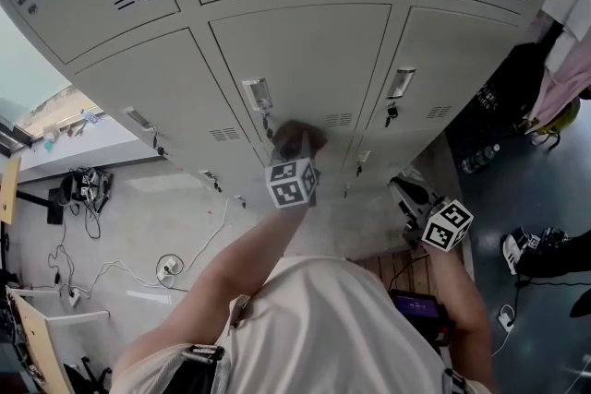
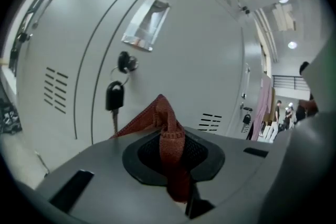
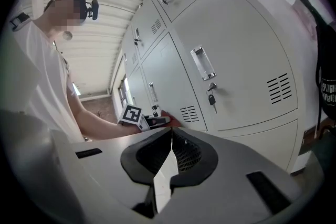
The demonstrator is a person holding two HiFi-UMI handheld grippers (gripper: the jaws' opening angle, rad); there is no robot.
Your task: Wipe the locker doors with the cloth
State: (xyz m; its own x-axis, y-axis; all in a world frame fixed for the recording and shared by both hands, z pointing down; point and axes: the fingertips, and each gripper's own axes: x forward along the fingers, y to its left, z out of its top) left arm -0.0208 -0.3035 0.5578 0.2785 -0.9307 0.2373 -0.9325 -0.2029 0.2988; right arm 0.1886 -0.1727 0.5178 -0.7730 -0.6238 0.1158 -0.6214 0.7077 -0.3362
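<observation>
My left gripper (image 1: 297, 152) is shut on a red-brown cloth (image 1: 298, 137) and holds it against a grey locker door (image 1: 314, 60), just below that door's handle recess (image 1: 258, 93). In the left gripper view the cloth (image 2: 170, 136) stands bunched between the jaws, close to a black key (image 2: 114, 97) hanging in the lock. My right gripper (image 1: 427, 209) hangs lower right, away from the lockers. In its own view the right gripper (image 3: 170, 136) is shut with nothing in it, and the left gripper (image 3: 149, 121) with the cloth (image 3: 171, 120) shows against the doors.
Keys hang in several locks (image 1: 391, 113). A black bag (image 1: 503, 101) and pink clothing (image 1: 563, 69) hang at the right beside the lockers. Cables (image 1: 92, 272), a bottle (image 1: 480, 158) and shoes (image 1: 522, 246) lie on the floor. People (image 2: 286, 113) stand far off.
</observation>
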